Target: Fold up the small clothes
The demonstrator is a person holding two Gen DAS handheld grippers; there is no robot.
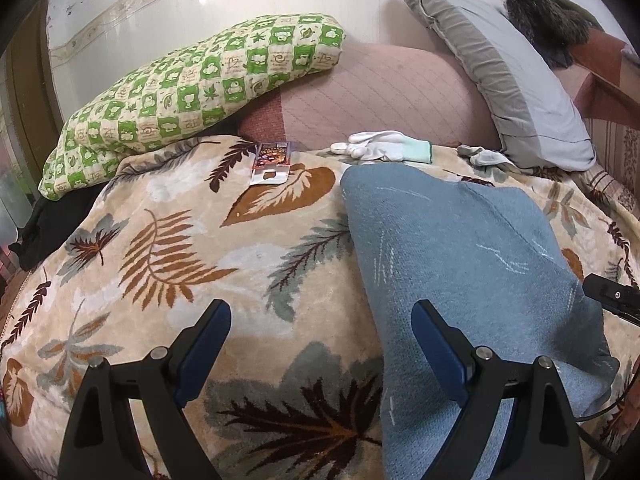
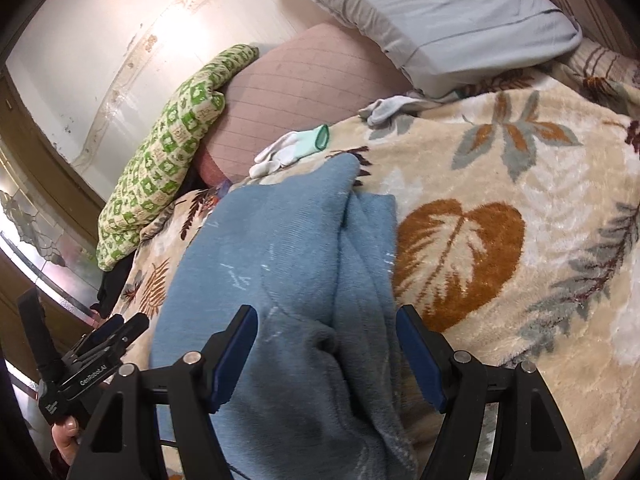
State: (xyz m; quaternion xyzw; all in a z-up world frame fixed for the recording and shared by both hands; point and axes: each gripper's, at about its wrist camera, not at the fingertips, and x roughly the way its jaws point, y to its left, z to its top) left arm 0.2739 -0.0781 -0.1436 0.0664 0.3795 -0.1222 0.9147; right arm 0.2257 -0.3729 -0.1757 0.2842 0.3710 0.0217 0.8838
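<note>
A blue knitted garment lies on the leaf-patterned blanket, partly folded, with layered folds along its right side in the right wrist view. My left gripper is open and empty, low over the blanket, its right finger over the garment's left edge. My right gripper is open, its two fingers on either side of the garment's bunched near end. The left gripper also shows at the lower left of the right wrist view.
A white glove with a green cuff and a grey cloth lie beyond the garment. A small printed packet lies on the blanket. A green checked pillow, a pink cushion and a grey pillow line the wall.
</note>
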